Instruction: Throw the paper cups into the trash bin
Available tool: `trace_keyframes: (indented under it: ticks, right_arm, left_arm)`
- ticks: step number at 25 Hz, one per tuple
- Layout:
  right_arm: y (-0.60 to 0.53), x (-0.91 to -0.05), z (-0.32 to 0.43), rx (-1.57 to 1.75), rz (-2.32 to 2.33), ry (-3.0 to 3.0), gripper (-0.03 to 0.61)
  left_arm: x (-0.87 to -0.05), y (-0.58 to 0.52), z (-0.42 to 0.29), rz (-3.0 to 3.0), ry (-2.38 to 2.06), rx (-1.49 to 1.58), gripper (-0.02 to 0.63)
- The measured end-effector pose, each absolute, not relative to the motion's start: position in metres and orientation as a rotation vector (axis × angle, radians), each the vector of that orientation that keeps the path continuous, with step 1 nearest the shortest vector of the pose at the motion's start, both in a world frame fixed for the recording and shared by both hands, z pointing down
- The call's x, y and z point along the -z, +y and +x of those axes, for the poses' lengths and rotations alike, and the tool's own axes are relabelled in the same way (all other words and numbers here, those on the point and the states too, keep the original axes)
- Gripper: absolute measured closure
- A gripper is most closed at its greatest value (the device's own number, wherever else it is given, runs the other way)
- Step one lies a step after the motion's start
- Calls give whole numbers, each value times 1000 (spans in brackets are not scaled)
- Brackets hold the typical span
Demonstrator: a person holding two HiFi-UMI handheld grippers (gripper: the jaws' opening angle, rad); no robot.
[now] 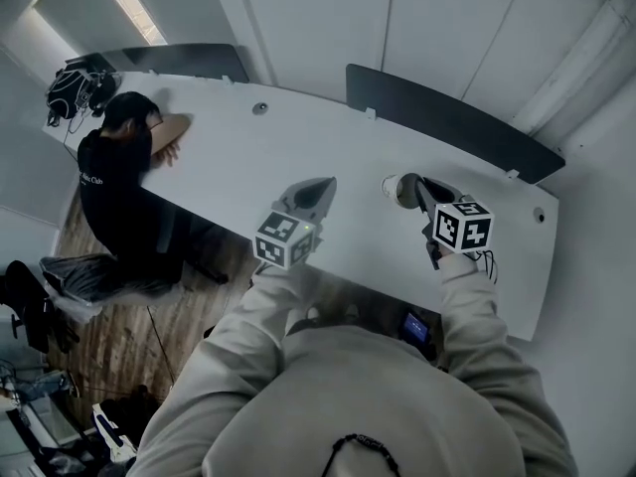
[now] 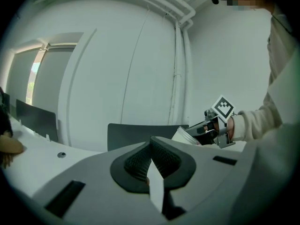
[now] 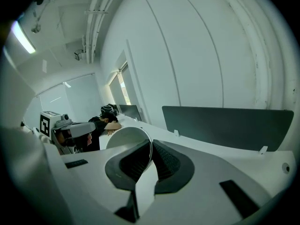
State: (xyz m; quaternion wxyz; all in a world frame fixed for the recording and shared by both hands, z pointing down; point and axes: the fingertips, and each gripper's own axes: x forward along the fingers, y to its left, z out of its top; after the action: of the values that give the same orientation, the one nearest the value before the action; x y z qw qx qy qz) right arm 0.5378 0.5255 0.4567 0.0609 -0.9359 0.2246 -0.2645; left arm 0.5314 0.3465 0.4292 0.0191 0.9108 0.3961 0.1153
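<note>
Pale hood (image 1: 368, 396) and sleeves fill the bottom of the head view, closest to the lens. Out from the right sleeve (image 1: 467, 306), the right tongs (image 1: 415, 189) (image 2: 206, 128) (image 3: 151, 146) pinch a white paper cup (image 1: 394, 185) (image 2: 183, 134) (image 3: 123, 138) by its rim. Their jaws are only a sliver apart, one pad inside the mouth and the other against the outer wall. Held so, the cup lies on its side, its long axis running on from the jaws. Its mouth faces back toward the tongs and its base points away, slanting toward the left tongs' side. It hangs over the white table (image 1: 229, 167); whether it touches the top I cannot tell.

Just beside, the left tongs (image 1: 320, 189) (image 2: 151, 144) (image 3: 89, 127) are closed pad to pad with nothing between them, tips aimed across the table.

Beyond both pairs of tips, a dark partition (image 1: 447, 117) (image 2: 136, 135) (image 3: 225, 125) stands along the table's far edge. Nothing stands between tongs and partition. Well off on the left tongs' side, a seated person in black (image 1: 119, 187) leans an arm on the table, a black bag (image 1: 75, 87) beyond them, wooden floor (image 1: 99, 336) below
</note>
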Motion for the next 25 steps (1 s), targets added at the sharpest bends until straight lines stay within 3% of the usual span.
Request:
trace_keyframes:
  ticks: [6, 14, 25]
  right_arm:
    - [484, -471, 556, 829, -2796, 841, 537]
    - [321, -469, 556, 843, -2721, 1277, 537]
    - [0, -439, 395, 787, -2362, 2116, 537]
  left_arm:
    - [-435, 313, 526, 2882, 1083, -379, 624]
    - [-420, 168, 484, 2992, 673, -315, 624]
    - [-389, -99, 307, 3046, -101, -226, 624]
